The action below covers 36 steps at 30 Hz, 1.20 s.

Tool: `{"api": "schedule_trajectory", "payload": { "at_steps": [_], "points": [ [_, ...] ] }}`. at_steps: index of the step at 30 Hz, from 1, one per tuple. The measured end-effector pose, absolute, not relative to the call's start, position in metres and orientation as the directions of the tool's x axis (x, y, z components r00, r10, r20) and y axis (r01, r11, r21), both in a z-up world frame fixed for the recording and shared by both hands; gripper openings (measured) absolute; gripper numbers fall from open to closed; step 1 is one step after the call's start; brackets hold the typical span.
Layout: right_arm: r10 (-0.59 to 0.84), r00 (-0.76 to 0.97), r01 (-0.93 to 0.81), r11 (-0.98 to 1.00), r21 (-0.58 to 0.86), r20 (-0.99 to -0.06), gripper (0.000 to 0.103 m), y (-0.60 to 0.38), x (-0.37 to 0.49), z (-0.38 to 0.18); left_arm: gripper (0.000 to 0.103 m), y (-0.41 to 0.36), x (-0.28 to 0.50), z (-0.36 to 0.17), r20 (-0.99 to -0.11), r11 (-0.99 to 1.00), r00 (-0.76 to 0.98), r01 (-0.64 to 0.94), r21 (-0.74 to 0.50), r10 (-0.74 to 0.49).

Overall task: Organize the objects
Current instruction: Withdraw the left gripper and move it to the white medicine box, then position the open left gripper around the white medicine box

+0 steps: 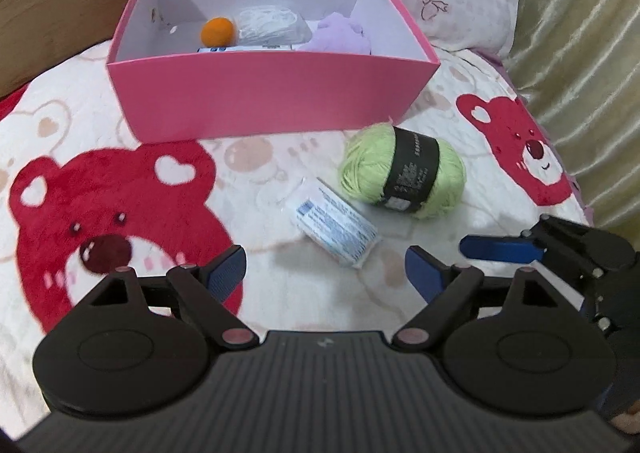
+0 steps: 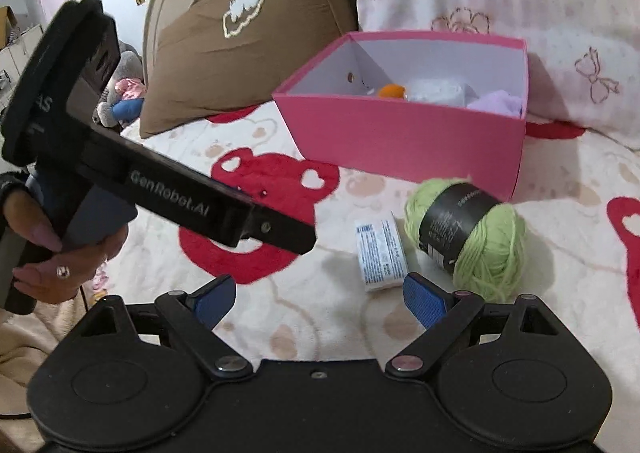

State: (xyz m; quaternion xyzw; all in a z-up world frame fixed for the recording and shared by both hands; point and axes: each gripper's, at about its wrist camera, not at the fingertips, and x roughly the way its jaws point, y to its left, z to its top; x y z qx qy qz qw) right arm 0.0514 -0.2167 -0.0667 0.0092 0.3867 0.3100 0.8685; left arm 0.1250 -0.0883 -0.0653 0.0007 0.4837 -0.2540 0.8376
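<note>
At your nine o'clock, your left black two-finger gripper (image 1: 325,273) carries the white lettering "GenRobot.AI" along its side bar in the right wrist view; its blue ribbed pads stand wide apart with nothing between them. It hovers over the fleecy cream blanket printed with red bear faces (image 1: 120,213), soft and napped. At eleven o'clock leans a brown fabric cushion with a white embroidered cloud (image 2: 240,33). At twelve sits the open pink cardboard box with white inner walls (image 1: 272,93), rectangular and smooth; inside lie a fuzzy orange ball (image 1: 217,31), a clear crinkled plastic packet (image 1: 270,23) and a lilac plush lump (image 1: 338,37). Just in front of the box, at one o'clock, a small flat white packet with blue printed text (image 1: 334,227), too small to read, rests on the blanket beside the round light green skein of yarn with a black paper band (image 1: 404,169); the band's print is also illegible. The two are near, whether touching you cannot tell. Your right black two-finger gripper (image 2: 319,299) is likewise spread wide and empty, pointed at the packet.
</note>
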Motion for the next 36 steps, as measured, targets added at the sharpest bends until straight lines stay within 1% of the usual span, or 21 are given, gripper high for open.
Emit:
{"api": "schedule_trajectory", "payload": {
  "at_steps": [4,6,8,10,12,14,15,18,19,20,21,22,24,25,27,30,31,33,34,36],
  "points": [
    [0.518,0.537,-0.519,0.825,0.223,-0.666,0.093,-0.208,0.058,-0.09,0.085,-0.092,0.133,-0.085,-0.785,0.858,0.427,0.452,-0.245,-0.449],
    [0.489,0.544,-0.509,0.838,0.195,-0.682,0.093,-0.203,0.062,-0.103,0.084,-0.095,0.136,-0.098,-0.761,0.842,0.444,0.48,-0.244,-0.474],
    [0.455,0.563,-0.493,0.855,0.161,-0.69,0.092,-0.197,0.066,-0.114,0.08,-0.096,0.142,-0.115,-0.744,0.838,0.454,0.481,-0.257,-0.489],
    [0.415,0.591,-0.467,0.875,0.126,-0.692,0.091,-0.192,0.069,-0.123,0.072,-0.098,0.151,-0.132,-0.76,0.852,0.448,0.456,-0.259,-0.471],
    [0.39,0.598,-0.458,0.883,0.101,-0.7,0.083,-0.188,0.072,-0.129,0.071,-0.097,0.154,-0.141,-0.758,0.855,0.457,0.452,-0.254,-0.466],
    [0.373,0.599,-0.451,0.888,0.086,-0.709,0.08,-0.185,0.074,-0.132,0.071,-0.094,0.155,-0.147,-0.748,0.848,0.453,0.455,-0.273,-0.484],
    [0.371,0.596,-0.443,0.891,0.093,-0.712,0.075,-0.185,0.074,-0.133,0.071,-0.092,0.157,-0.148,-0.743,0.846,0.453,0.451,-0.285,-0.492],
    [0.37,0.593,-0.413,0.902,0.125,-0.715,0.07,-0.189,0.076,-0.135,0.071,-0.088,0.162,-0.151,-0.725,0.844,0.469,0.444,-0.3,-0.504],
    [0.368,0.593,-0.399,0.907,0.136,-0.716,0.068,-0.19,0.077,-0.135,0.069,-0.088,0.164,-0.152,-0.724,0.845,0.472,0.442,-0.3,-0.503],
    [0.369,0.589,-0.391,0.909,0.146,-0.719,0.062,-0.191,0.079,-0.137,0.067,-0.088,0.167,-0.152,-0.72,0.844,0.473,0.443,-0.304,-0.508],
    [0.371,0.585,-0.384,0.91,0.156,-0.721,0.058,-0.194,0.081,-0.137,0.062,-0.087,0.168,-0.152,-0.716,0.843,0.476,0.44,-0.309,-0.511],
    [0.373,0.585,-0.378,0.911,0.166,-0.72,0.056,-0.195,0.082,-0.137,0.05,-0.087,0.17,-0.151,-0.705,0.836,0.475,0.442,-0.326,-0.526],
    [0.387,0.583,-0.373,0.909,0.188,-0.715,0.051,-0.199,0.081,-0.138,0.047,-0.084,0.174,-0.152,-0.666,0.796,0.454,0.458,-0.396,-0.592],
    [0.392,0.581,-0.371,0.908,0.197,-0.713,0.05,-0.199,0.082,-0.139,0.044,-0.085,0.176,-0.154,-0.66,0.791,0.449,0.45,-0.415,-0.602],
    [0.407,0.583,-0.372,0.903,0.214,-0.703,0.05,-0.201,0.08,-0.139,0.041,-0.087,0.178,-0.157,-0.663,0.797,0.454,0.44,-0.414,-0.596],
    [0.422,0.586,-0.383,0.897,0.222,-0.692,0.049,-0.201,0.076,-0.141,0.038,-0.088,0.178,-0.159,-0.661,0.801,0.463,0.441,-0.405,-0.59],
    [0.418,0.588,-0.384,0.898,0.216,-0.692,0.049,-0.2,0.076,-0.142,0.039,-0.089,0.176,-0.158,-0.665,0.81,0.474,0.44,-0.388,-0.577],
    [0.411,0.586,-0.378,0.901,0.212,-0.699,0.049,-0.2,0.077,-0.144,0.043,-0.091,0.173,-0.155,-0.678,0.842,0.516,0.435,-0.32,-0.524],
    [0.412,0.582,-0.374,0.901,0.219,-0.701,0.049,-0.202,0.078,-0.145,0.043,-0.093,0.173,-0.154,-0.678,0.852,0.534,0.431,-0.296,-0.505],
    [0.418,0.579,-0.365,0.901,0.236,-0.7,0.049,-0.204,0.079,-0.146,0.044,-0.091,0.179,-0.154,-0.678,0.853,0.53,0.419,-0.312,-0.509]
  ]
}}
